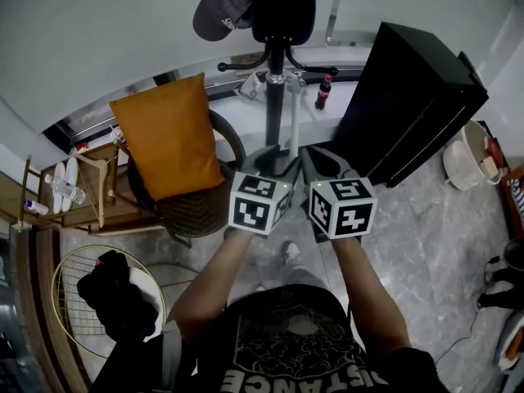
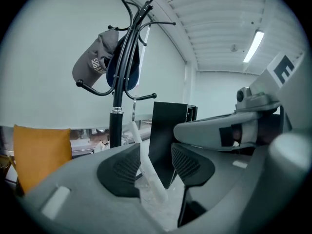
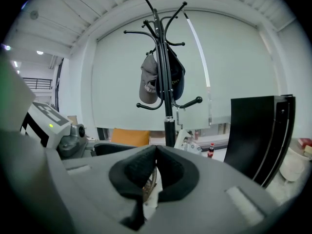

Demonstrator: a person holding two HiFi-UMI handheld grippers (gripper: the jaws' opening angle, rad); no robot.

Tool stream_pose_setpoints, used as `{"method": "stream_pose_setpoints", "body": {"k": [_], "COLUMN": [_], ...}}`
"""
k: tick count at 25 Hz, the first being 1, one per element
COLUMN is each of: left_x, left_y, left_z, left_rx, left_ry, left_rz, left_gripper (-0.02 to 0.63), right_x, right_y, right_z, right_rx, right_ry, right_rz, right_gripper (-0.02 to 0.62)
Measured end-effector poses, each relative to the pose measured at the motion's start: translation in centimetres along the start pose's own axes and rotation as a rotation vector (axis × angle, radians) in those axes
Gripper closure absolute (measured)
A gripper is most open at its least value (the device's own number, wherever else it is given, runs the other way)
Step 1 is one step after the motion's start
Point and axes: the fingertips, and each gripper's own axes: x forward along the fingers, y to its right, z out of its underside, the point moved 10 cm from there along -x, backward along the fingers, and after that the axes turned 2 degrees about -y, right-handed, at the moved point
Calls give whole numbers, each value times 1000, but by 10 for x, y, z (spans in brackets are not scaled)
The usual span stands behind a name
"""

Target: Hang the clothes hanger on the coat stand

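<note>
The black coat stand (image 1: 273, 97) (image 2: 116, 126) (image 3: 169, 126) rises straight ahead, with a grey cap (image 1: 217, 11) (image 2: 92, 65) and a dark garment on its upper pegs. A white plastic clothes hanger (image 1: 292, 121) (image 2: 146, 169) runs from beside the pole down to my left gripper (image 1: 274, 164) (image 2: 155, 167). Its arm leans on one pad, and the other pad stands clear of it. A silver hook (image 3: 183, 112) sits by a lower peg. My right gripper (image 1: 319, 164) (image 3: 156, 167) is beside the left, pads pressed together; I see nothing gripped.
An orange cushion (image 1: 168, 137) sits on a wicker chair to the left. A black cabinet (image 1: 409, 105) stands close on the right. A cola bottle (image 1: 324, 92) is on the sill. There is a wooden shelf (image 1: 90, 187), a wire basket (image 1: 82, 334) and a white bucket (image 1: 471, 154).
</note>
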Motion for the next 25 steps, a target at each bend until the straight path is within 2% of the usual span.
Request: {"method": "stream_pose_setpoints", "body": {"k": [6, 11, 14, 18, 25], "left_x": [-15, -31, -39, -44, -49], "left_y": [8, 10, 14, 24, 30], "left_z": [4, 6, 2, -4, -8], "left_rx": [0, -37, -43, -27, -12], "left_ry": [-4, 4, 25, 48, 66], "left_rz": [-13, -35, -47, -28, -43], "left_gripper": [414, 550, 600, 601, 601], "right_x": [-14, -25, -31, -37, -43], "right_y": [-11, -18, -21, -21, -20], "right_z": [0, 5, 4, 7, 7], "right_rx": [-13, -15, -37, -58, -61], "right_ry": [14, 13, 26, 31, 38], "right_rz": [-13, -27, -33, -28, -28], "right_gripper": [595, 595, 595, 595, 595]}}
